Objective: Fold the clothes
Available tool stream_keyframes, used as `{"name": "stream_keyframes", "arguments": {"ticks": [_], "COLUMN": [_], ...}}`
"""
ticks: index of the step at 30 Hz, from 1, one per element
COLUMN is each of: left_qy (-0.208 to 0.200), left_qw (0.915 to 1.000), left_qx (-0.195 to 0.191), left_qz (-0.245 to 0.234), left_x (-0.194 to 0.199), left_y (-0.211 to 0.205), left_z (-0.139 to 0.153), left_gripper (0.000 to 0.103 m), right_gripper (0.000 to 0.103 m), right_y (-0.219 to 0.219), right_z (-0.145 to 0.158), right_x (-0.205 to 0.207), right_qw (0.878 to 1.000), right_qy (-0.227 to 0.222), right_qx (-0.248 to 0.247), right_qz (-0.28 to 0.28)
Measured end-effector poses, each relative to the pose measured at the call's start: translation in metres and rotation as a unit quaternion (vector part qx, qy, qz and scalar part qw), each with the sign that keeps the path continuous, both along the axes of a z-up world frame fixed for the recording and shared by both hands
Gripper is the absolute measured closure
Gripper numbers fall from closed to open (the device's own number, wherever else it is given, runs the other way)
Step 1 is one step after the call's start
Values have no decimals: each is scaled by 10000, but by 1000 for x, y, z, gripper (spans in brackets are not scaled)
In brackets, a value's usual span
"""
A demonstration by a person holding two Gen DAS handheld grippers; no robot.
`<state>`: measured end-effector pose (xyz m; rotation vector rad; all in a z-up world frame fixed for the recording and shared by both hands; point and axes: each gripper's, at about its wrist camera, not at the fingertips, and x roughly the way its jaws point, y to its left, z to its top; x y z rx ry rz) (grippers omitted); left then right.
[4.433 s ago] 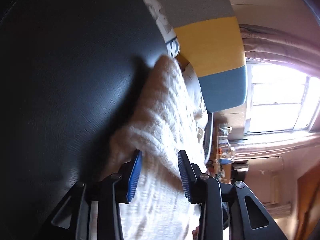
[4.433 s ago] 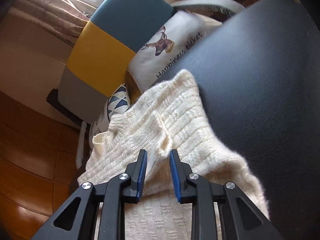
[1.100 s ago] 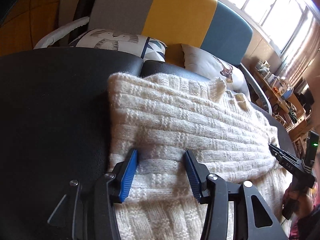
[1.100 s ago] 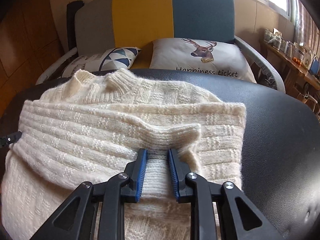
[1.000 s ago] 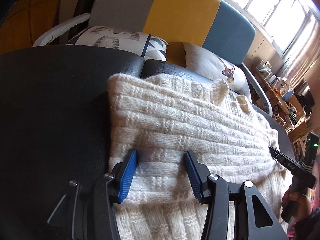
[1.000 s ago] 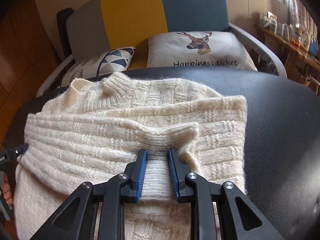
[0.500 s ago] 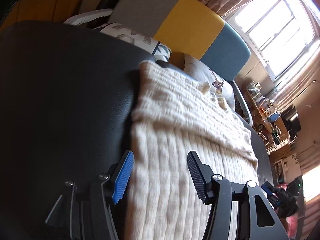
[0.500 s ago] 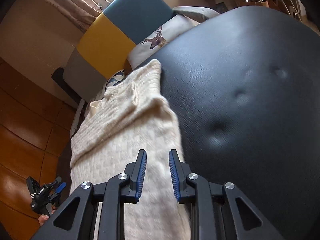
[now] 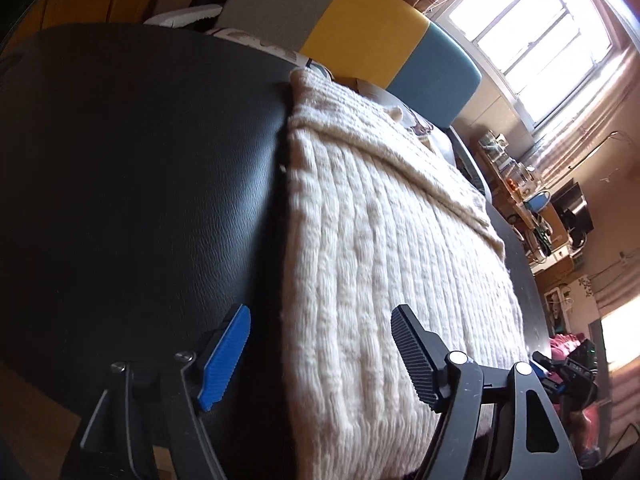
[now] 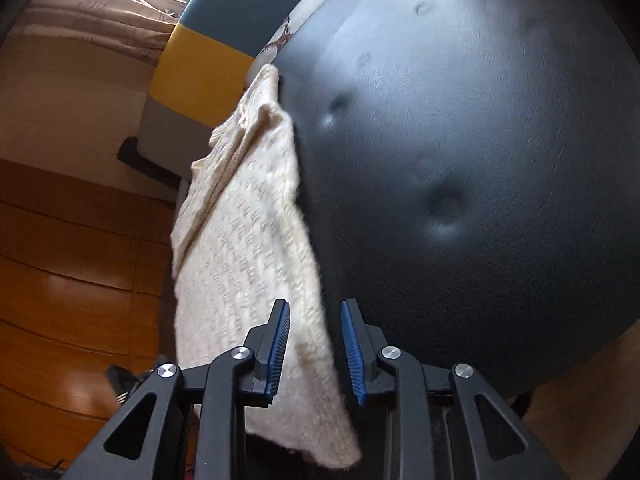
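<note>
1. On the black padded surface [image 9: 140,184], a cream knitted sweater [image 9: 384,248] lies folded, running from the near edge to the far edge, where a chair [image 9: 360,36] with grey, yellow and teal panels stands.
2. Left wrist view: the sweater's long left side runs straight, with bare black surface to its left. A folded-over layer crosses its far part on a diagonal.
3. The left gripper [image 9: 320,354] has its jaws wide apart and has just been opening. The blue pad sits over bare surface left of the sweater's side; the other pad sits over the knit. Neither presses on the fabric.
4. Right wrist view: the sweater [image 10: 244,248] lies along the left edge of the surface [image 10: 480,152], its near corner drooping past the near edge.
5. The right gripper [image 10: 314,350] has its jaws narrowly apart, having just opened slightly. The sweater's right side runs between them; this view is blurred, but a gap shows at the right pad.
6. A window [image 9: 532,36] and a cluttered shelf [image 9: 520,184] stand at the right.
</note>
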<state>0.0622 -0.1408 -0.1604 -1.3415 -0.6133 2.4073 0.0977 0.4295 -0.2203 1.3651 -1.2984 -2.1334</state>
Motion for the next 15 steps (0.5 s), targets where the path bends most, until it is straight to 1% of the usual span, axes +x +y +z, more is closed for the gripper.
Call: {"name": "stream_keyframes", "arguments": {"ticks": [1,2,4,6,8,10,12,15], "left_qy": [-37,-59,-80,-92,-83,-29,132,437], "left_qw": [10000,9999,9998,9998,9999,9999,9998,9988], "left_qx": [60,135,150,132,58,85,148,43], "left_qz": [-30,-70,-66,-78,-136,-140,-81,-201], "left_x": [2,4,6,8,11,13,16,18], "left_y": [1,1,2,3,4,3,1,8], "left_z": [-2,-4,-7,-10,-11,-11,-8,0], "left_gripper": [28,28,28,28,28,28,28,28], "right_gripper": [76,76,76,76,77,77,77,77], "right_y": [-5,-11,-19,-23,-25,-27,-28,-32], "right_z": [-6,-9,-13,-20,-19,-17,-14,-13], "right_x": [-1,-2,-7,-12,-14,-16,-16,-16], "right_qw": [9995,9990,9982,9963,9962,9965,9976,9981], "right_qy": [-48,-18,84,104,127,130,174,254], "right_qx": [-260,-327,-473,-753,-731,-669,-513,-417], "right_qz": [191,294,366,389,448,488,441,367]}}
